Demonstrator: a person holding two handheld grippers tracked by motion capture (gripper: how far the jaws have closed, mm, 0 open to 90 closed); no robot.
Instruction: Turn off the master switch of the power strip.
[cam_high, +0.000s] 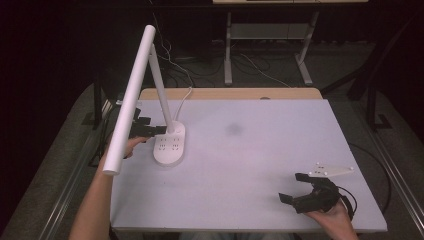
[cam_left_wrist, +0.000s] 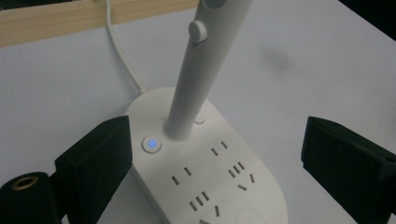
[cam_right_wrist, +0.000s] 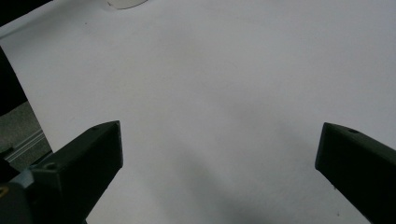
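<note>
The desk lamp (cam_high: 169, 142) blocks the table's (cam_high: 260, 165) left of frame; centre and right lie bare and passable.

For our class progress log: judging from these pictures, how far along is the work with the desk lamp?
Done: the left gripper has reached the lamp base, jaws open either side, and the round button glows blue. In hand: nothing is gripped or pressed. Left: any contact with the lamp; the right gripper sits open, far off.
</note>
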